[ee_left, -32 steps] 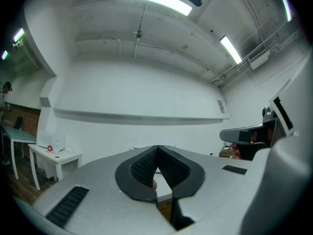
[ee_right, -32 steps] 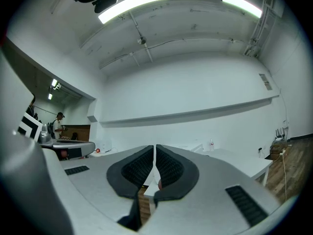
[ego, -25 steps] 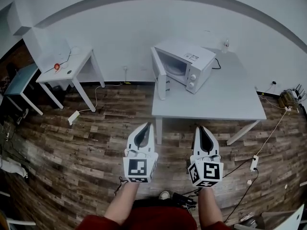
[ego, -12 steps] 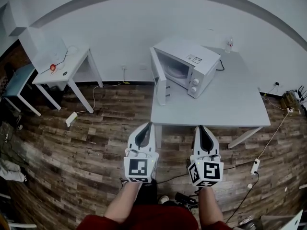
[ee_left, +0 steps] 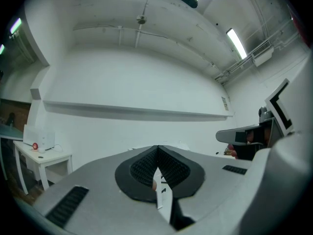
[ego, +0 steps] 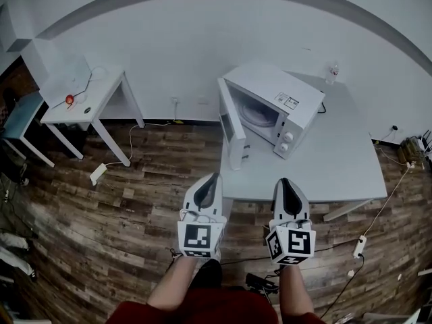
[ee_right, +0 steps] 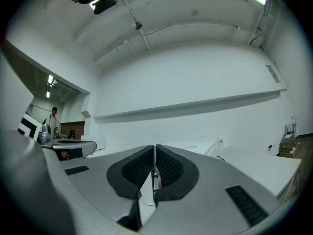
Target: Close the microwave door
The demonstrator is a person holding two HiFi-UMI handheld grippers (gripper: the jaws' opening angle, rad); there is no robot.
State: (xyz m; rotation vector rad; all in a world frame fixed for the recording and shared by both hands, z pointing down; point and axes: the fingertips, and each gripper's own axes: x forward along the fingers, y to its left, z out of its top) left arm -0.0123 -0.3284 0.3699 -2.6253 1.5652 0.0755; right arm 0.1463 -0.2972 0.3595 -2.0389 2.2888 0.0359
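Observation:
A white microwave point(ego: 280, 110) stands on the near left part of a white table point(ego: 337, 160), its door point(ego: 231, 130) swung wide open toward me over the table's left edge. My left gripper point(ego: 213, 178) is shut and empty, held just in front of the table's front edge, below the open door. My right gripper point(ego: 283, 183) is also shut and empty, beside it at the table's front edge. In the left gripper view my left gripper point(ee_left: 157, 148) shows its black pads pressed together; in the right gripper view my right gripper point(ee_right: 154, 148) shows the same.
A small white side table point(ego: 84, 100) with a red object point(ego: 69, 100) stands at the left by the wall. A clear bottle point(ego: 333, 71) stands at the table's back. Cables and a power strip point(ego: 358, 246) lie on the wooden floor.
The microwave and table have come closer and lower in the head view; both grippers have advanced up to the table's front edge, still shut.

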